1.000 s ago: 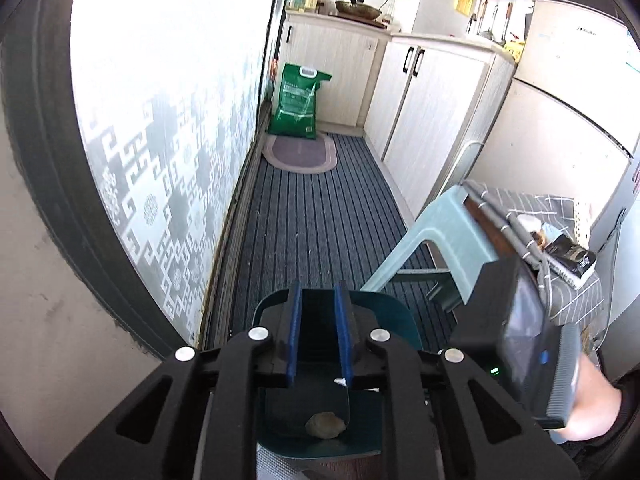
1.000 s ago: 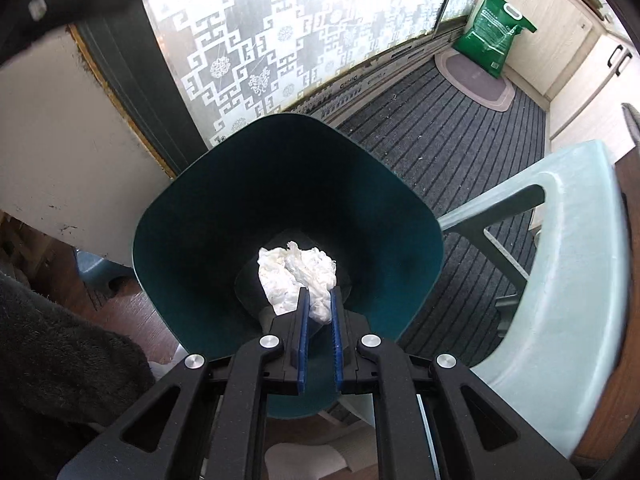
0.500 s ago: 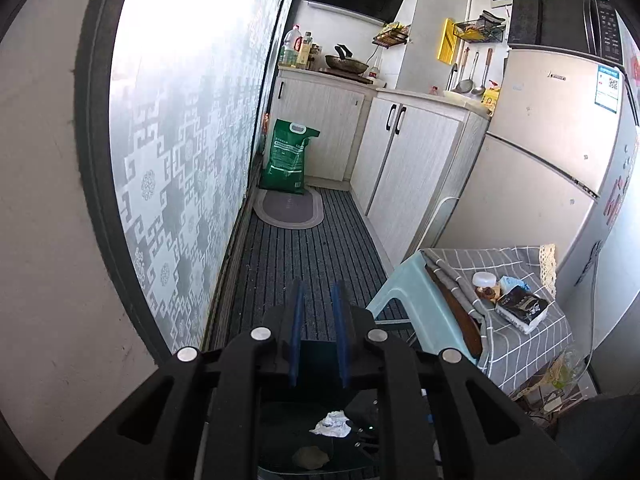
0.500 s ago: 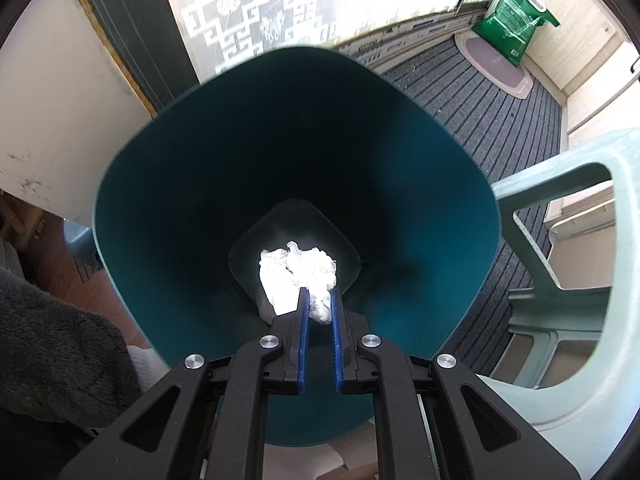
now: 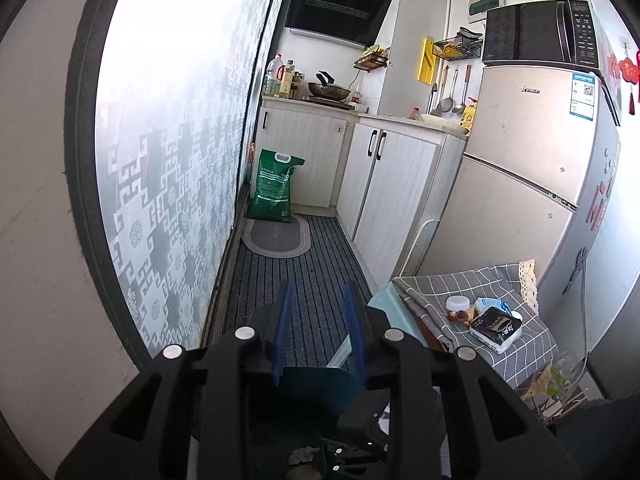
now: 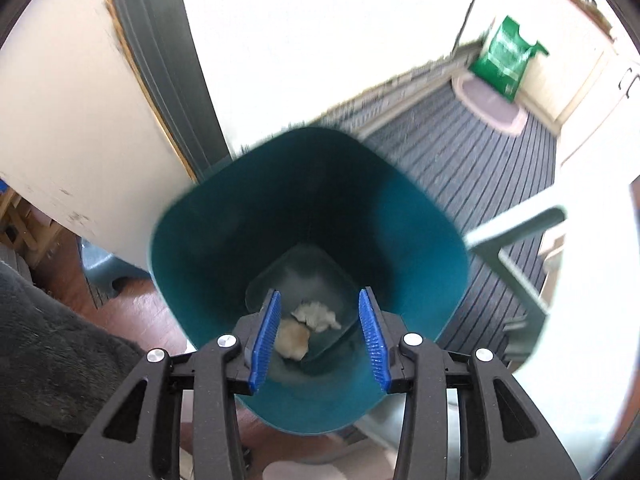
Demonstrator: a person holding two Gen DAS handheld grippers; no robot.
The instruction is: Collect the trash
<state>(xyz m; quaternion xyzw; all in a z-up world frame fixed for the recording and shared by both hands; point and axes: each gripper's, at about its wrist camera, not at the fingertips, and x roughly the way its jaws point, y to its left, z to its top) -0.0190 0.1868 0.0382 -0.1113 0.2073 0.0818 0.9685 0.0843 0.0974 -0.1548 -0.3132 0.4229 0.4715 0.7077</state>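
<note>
Two pieces of trash lie at the bottom of the tall teal plastic waste bin (image 6: 208, 240), toward its near side: a tan crumpled lump (image 6: 294, 340) on the left touching a white crumpled paper wad (image 6: 316, 315) on the right. Both rest loose there, held by nothing, which suggests this drop is finished.

Out on the left, the left gripper (image 5: 318, 330) is level and looks along the kitchen floor, its blue-padded jaws apart and empty; the bin's far rim shows just below them. Judging by that, it is free for the next pickup, perhaps from the grey checked cloth-covered stool (image 5: 532, 354) at the right, where small items sit.

Over on the right, the right gripper (image 6: 318, 332) points steeply down over the bin's mouth, jaws spread wide and empty, directly above the trash.
</note>
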